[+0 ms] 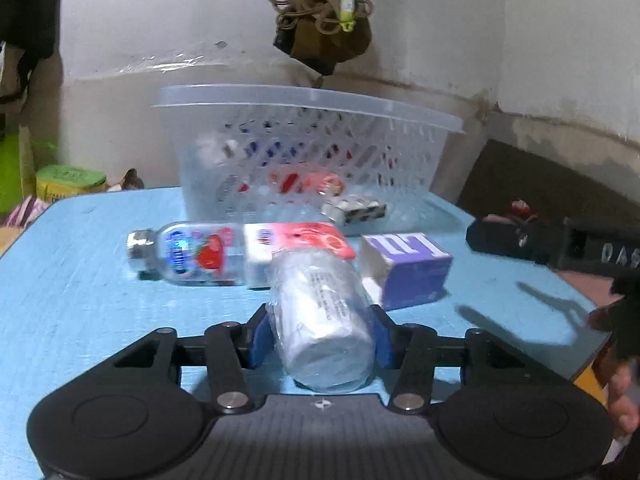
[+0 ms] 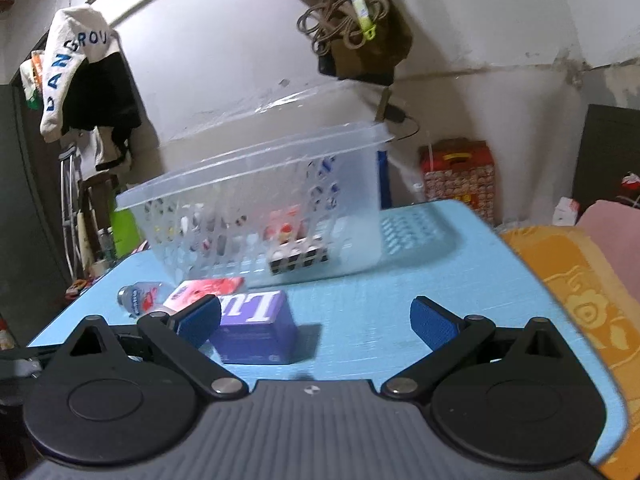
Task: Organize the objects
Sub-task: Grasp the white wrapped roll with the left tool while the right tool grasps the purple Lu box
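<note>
Claw (image 1: 322, 340) on the left is gripping the plastic-wrapped roll (image 1: 324, 320) lying on the worktop (image 1: 80, 280), right claw (image 2: 316, 320) is hanging open, so lifting it into the basket (image 1: 304, 148) looks next.

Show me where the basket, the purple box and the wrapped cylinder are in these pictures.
basket (image 1: 304, 96), left wrist view, on its front rim.
purple box (image 2: 256, 336), right wrist view, on its front face.
wrapped cylinder (image 1: 320, 304), left wrist view, on its upper side between the blue pads.

White garment with blue letters (image 2: 72, 64), coiled rope (image 2: 340, 20), orange cloth (image 2: 580, 292)
</note>
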